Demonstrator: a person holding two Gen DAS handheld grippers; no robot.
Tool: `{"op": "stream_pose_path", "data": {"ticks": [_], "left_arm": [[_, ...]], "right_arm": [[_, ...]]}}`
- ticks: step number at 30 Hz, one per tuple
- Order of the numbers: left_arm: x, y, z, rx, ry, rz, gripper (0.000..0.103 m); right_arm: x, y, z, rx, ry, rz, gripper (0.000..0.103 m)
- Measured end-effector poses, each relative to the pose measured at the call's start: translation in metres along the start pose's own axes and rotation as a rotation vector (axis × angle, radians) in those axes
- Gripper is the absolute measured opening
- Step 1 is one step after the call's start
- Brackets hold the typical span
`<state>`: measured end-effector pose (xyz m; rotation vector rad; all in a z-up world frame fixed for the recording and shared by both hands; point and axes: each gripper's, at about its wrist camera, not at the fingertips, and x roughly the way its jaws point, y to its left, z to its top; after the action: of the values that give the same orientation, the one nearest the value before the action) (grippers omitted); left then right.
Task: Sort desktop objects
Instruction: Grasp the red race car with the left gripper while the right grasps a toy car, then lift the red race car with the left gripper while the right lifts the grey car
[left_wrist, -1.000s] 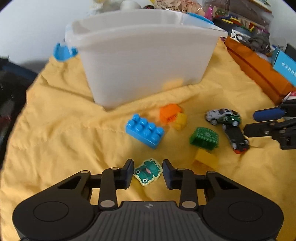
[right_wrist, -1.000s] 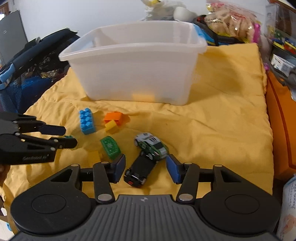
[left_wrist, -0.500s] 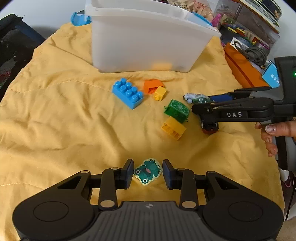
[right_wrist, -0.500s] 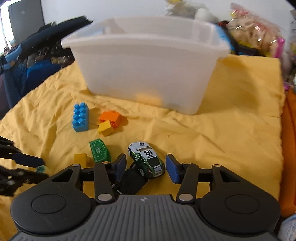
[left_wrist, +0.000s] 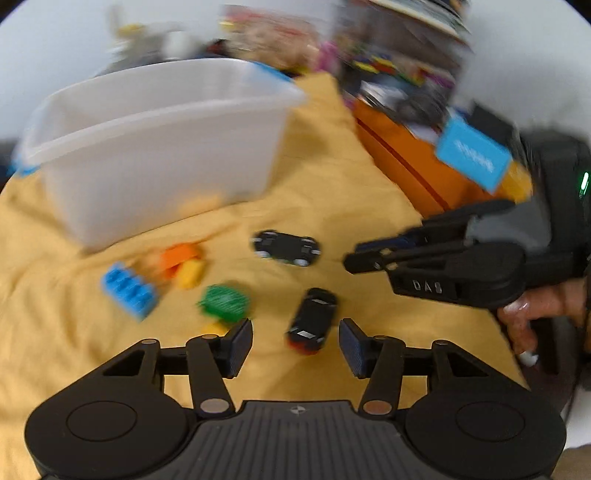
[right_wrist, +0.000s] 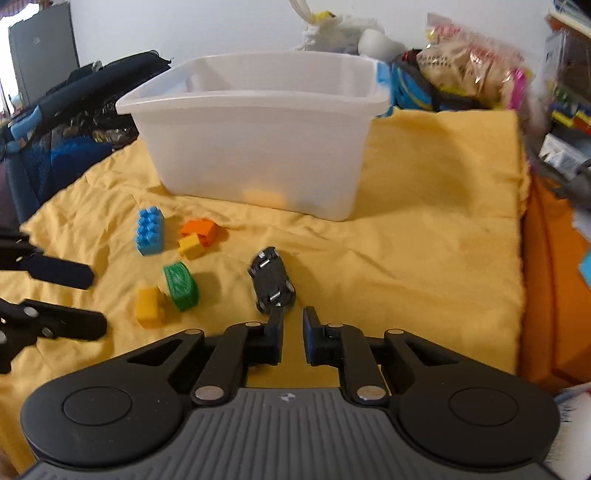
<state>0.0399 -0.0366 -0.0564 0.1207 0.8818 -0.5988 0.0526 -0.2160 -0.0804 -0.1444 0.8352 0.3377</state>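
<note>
The left gripper (left_wrist: 295, 341) is spread wide around a black toy car (left_wrist: 312, 320) on the yellow cloth (left_wrist: 332, 192), nearer than the white plastic bin (left_wrist: 159, 147). The right gripper (right_wrist: 293, 334) is narrowed with nothing between its pads, just behind an overturned toy car (right_wrist: 271, 280). Blue (right_wrist: 149, 230), orange (right_wrist: 199, 229), yellow (right_wrist: 149, 306) and green bricks (right_wrist: 180, 284) lie left of it, before the bin.
</note>
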Motion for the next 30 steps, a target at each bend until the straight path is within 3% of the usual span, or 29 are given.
{"op": "stream_pose_path", "data": {"ticks": [4, 7, 10, 11, 16, 20, 22, 24, 27, 28, 30], "left_arm": [[0.023, -0.026, 0.005, 0.147, 0.010, -0.023, 0.045], [0.043, -0.044, 0.001, 0.325, 0.035, 0.039, 0.043], [0.061, -0.042, -0.004, 0.387, 0.078, 0.077, 0.033], [0.060, -0.033, -0.002, 0.317, 0.078, 0.035, 0.019], [0.033, 0.020, -0.006, -0.147, 0.083, -0.180, 0.019], [0.018, 0.046, -0.045, -0.436, 0.116, -0.318, 0.019], [0.015, 0.051, -0.064, -0.491, 0.118, -0.318, 0.020], [0.012, 0.052, -0.076, -0.508, 0.130, -0.286, 0.022], [0.001, 0.053, -0.081, -0.506, 0.117, -0.222, 0.032], [-0.006, 0.051, -0.080, -0.473, 0.106, -0.171, 0.034], [-0.019, 0.048, -0.077, -0.415, 0.081, -0.091, 0.047]], "right_arm": [[-0.001, -0.013, -0.006, 0.075, 0.002, 0.009, 0.014], [-0.001, -0.017, -0.007, 0.097, -0.003, 0.010, 0.015], [-0.002, -0.018, -0.007, 0.096, -0.012, 0.012, 0.018], [-0.002, -0.018, -0.007, 0.094, -0.015, 0.014, 0.019], [0.005, -0.008, 0.001, 0.007, -0.035, 0.012, 0.019], [0.020, 0.000, 0.010, -0.038, -0.046, 0.025, 0.020], [0.030, 0.000, 0.013, -0.015, -0.046, 0.032, 0.040], [0.039, 0.001, 0.015, 0.012, -0.033, 0.028, 0.047], [0.055, -0.001, 0.016, 0.047, 0.023, 0.037, 0.046], [0.061, -0.001, 0.016, 0.060, 0.052, 0.060, 0.037], [0.061, 0.001, 0.014, 0.037, 0.049, 0.064, 0.034]]}}
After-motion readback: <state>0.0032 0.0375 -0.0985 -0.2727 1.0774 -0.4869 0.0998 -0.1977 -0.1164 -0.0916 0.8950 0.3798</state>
